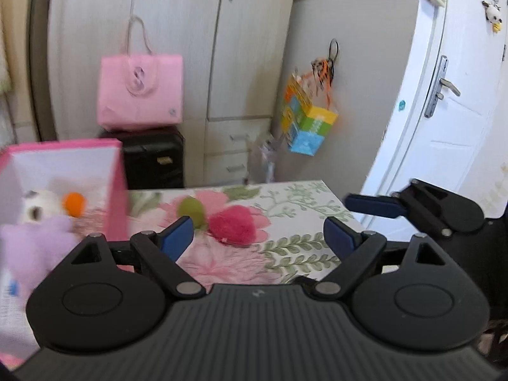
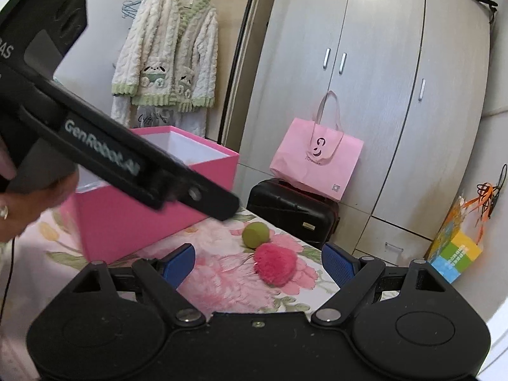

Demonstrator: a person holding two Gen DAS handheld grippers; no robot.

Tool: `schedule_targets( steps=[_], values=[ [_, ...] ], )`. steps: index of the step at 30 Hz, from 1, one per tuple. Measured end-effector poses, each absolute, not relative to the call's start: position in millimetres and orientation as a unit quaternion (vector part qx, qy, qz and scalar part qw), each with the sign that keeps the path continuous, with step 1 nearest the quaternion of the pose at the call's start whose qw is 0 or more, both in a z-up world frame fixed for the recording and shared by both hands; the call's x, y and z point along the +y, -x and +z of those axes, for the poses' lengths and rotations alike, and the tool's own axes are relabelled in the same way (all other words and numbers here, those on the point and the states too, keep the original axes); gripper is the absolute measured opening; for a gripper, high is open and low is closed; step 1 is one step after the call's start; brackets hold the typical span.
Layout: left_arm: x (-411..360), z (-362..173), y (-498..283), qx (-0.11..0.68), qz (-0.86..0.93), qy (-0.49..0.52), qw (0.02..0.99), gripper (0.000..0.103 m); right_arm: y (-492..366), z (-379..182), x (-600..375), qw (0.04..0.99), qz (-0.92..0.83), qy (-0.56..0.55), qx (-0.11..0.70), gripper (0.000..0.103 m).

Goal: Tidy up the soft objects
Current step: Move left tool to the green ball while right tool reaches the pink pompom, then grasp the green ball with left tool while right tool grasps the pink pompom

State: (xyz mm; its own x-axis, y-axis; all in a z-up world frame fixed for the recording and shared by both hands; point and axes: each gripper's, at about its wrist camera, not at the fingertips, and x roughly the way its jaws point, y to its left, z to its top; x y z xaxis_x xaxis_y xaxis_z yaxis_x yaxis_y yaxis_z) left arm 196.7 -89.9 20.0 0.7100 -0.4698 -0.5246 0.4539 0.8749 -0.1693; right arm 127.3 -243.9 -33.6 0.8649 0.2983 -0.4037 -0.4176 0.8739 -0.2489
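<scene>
1. We see two soft things still out on the floral table [image 2: 222, 279]: a pink pompom [image 2: 275, 265] and a green ball [image 2: 255, 234] touching it on its far side.
2. The pink box [image 2: 152, 219] stands just to their left; inside we see a lilac plush [image 1: 35, 244], a white plush [image 1: 39, 208] and an orange ball [image 1: 74, 204].
3. Our left gripper [image 1: 258, 238] is spread wide and holds nothing; the pompom shows between its fingers, untouched.
4. Our right gripper [image 2: 257, 263] is also wide and empty, with the pompom between its fingers.
5. Behind, a pink bag [image 2: 316, 162] sits on a black suitcase [image 2: 292, 211] by the wardrobe [image 2: 381, 63].
</scene>
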Motion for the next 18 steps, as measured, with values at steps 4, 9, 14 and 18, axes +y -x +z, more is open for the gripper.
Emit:
schedule_targets(
  steps=[4, 9, 14, 18],
  values=[
    [-110, 2, -228, 0.304, -0.222, 0.012, 0.926, 0.086, -162, -49, -253, 0.948, 0.196, 0.172, 0.183, 0.090],
    [-129, -15, -264, 0.311, -0.160, 0.036, 0.936, 0.081, -203, -73, -256, 0.942, 0.198, 0.190, 0.194, 0.089],
    [-134, -31, -297, 0.327, -0.111, 0.056, 0.937, 0.060, -240, -89, -265, 0.937, 0.220, 0.144, 0.231, 0.089],
    [-132, -41, -311, 0.309, -0.068, 0.047, 0.948, 0.060, -267, -99, -270, 0.929, 0.233, 0.116, 0.262, 0.089]
  ],
)
